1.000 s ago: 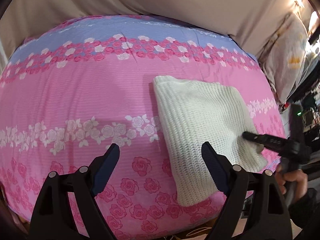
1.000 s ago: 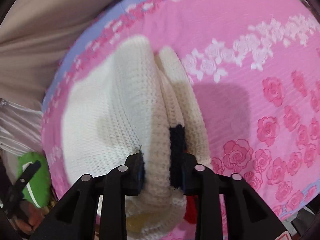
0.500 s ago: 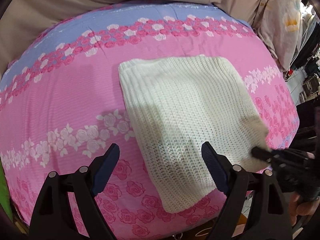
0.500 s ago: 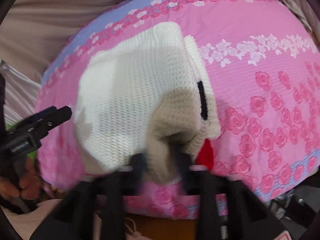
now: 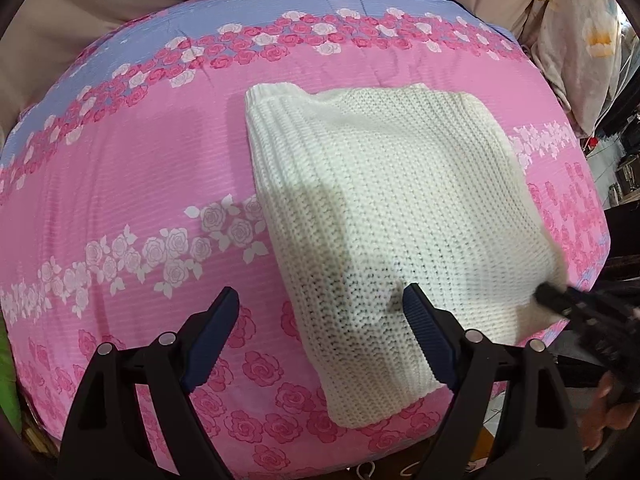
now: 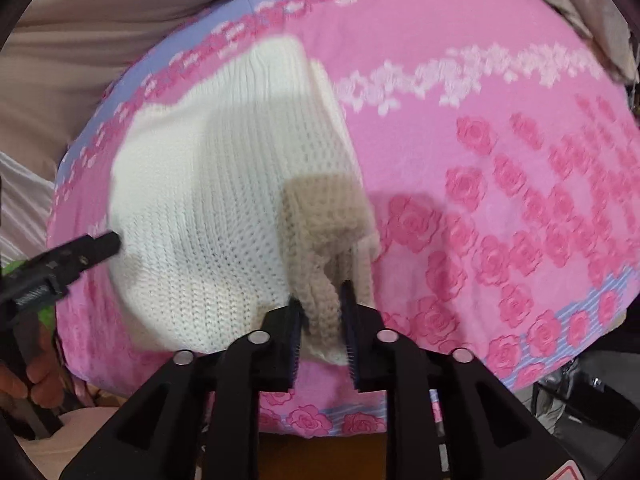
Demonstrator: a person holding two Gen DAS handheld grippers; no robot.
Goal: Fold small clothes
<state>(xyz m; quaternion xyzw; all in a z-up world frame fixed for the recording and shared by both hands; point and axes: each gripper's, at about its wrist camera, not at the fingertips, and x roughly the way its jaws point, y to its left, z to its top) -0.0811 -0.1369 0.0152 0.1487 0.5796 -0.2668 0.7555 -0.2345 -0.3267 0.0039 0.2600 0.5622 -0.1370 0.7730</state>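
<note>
Cream-white knitted garment [image 5: 384,216], chunky ribbed wool, lies folded into a rough rectangle on the pink quilted bedspread with rose bands [image 5: 132,168], toward the near right part of the bed. Left gripper [image 5: 320,316] hangs over the garment's near left edge, its blue-padded jaws spread wide; one pad stands over the bedspread, the other over the knit, nothing pinched. Right gripper [image 6: 322,312] is at the near right corner, and its jaws have just been opening a little, yet a bunched fold of the knit sits between the pads and they look pressed on it. That corner is lifted and rumpled, shadowed beige. A pale floral pillow [image 5: 576,48] sits at the bed's far right.
</note>
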